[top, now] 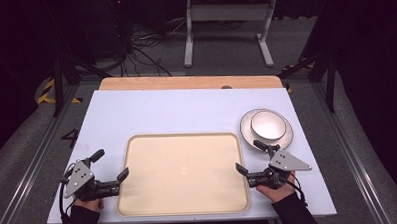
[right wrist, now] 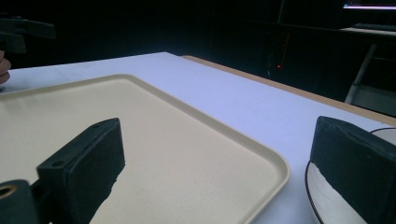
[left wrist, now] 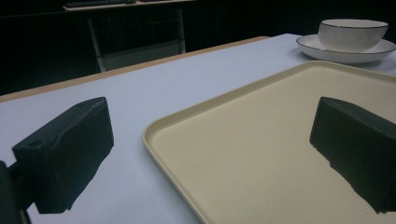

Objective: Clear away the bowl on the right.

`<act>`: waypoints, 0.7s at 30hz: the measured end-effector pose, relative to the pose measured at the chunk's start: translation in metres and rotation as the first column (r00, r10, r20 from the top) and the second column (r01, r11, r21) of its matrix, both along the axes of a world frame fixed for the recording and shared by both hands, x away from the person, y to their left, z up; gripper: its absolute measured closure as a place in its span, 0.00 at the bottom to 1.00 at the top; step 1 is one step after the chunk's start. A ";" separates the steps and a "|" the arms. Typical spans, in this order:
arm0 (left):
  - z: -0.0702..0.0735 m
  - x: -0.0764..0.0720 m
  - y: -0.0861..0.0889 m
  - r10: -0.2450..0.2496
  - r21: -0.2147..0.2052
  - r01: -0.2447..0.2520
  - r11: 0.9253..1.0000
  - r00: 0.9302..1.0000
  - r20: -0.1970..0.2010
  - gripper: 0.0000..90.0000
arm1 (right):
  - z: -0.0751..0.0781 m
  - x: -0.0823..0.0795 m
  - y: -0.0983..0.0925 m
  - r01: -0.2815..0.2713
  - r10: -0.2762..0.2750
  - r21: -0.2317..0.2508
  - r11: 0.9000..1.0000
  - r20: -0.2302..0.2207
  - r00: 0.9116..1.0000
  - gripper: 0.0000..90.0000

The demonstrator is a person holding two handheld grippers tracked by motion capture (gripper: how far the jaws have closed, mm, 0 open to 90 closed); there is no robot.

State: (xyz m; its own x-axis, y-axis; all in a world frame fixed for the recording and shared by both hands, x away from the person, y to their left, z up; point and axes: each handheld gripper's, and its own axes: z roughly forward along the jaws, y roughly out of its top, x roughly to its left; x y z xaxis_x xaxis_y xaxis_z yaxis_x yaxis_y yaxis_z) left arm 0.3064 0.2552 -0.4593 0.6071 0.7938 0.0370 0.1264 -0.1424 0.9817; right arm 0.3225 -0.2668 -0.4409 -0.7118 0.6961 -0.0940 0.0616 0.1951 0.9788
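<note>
A cream tray (top: pixel 139 204) lies empty at the front middle of the white table; its rim (left wrist: pixel 154 128) and far corner (right wrist: pixel 275 168) show in the gripper views. A white bowl (top: pixel 268 124) sits on a white plate (top: pixel 287 138) at the tray's back right, the bowl (left wrist: pixel 352 33) also seen far off. My left gripper (top: pixel 110 164) stands open at the tray's left edge, one jaw over the tray. My right gripper (top: pixel 250 155) stands open at the tray's right edge, between tray and plate (right wrist: pixel 322 196). Both hold nothing.
The white table top (top: pixel 176 113) has a wooden strip (top: pixel 185 82) along its far edge. Behind it stand a white frame (top: pixel 228 26) and cables on the floor. Dark metal rails run along both sides of the table.
</note>
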 end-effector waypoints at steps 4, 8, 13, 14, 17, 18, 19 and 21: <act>0.000 0.000 0.000 0.001 0.001 -0.001 1.000 1.000 0.002 0.00 | 0.000 0.000 0.000 -0.002 0.002 0.001 1.000 -0.003 1.000 0.04; 0.000 0.000 0.000 0.002 0.002 -0.002 1.000 1.000 -0.001 0.00 | 0.000 0.000 -0.001 0.001 -0.001 0.008 1.000 -0.007 1.000 0.04; 0.000 0.000 0.000 0.004 0.000 -0.004 1.000 1.000 0.001 0.00 | -0.001 0.001 0.000 -0.005 0.005 -0.004 1.000 -0.011 1.000 0.06; 0.000 0.000 0.000 0.003 0.002 -0.003 1.000 1.000 0.002 0.00 | 0.000 0.001 0.000 -0.008 0.008 -0.013 1.000 -0.010 1.000 0.07; 0.000 0.000 0.000 0.003 0.003 -0.003 1.000 1.000 0.002 0.00 | 0.001 0.001 0.000 -0.010 0.010 -0.015 1.000 -0.015 1.000 0.09; 0.000 0.000 -0.001 0.006 0.001 -0.006 1.000 1.000 0.001 0.00 | 0.003 0.001 0.000 -0.005 0.005 -0.012 1.000 -0.018 1.000 0.09; 0.000 0.000 -0.001 0.007 0.002 -0.007 1.000 1.000 0.001 0.00 | 0.003 0.002 -0.001 -0.003 0.003 -0.012 1.000 -0.020 1.000 0.09; 0.000 0.000 0.000 0.005 0.004 -0.005 1.000 1.000 0.001 0.00 | 0.004 0.002 -0.001 0.000 0.000 -0.013 1.000 -0.020 1.000 0.09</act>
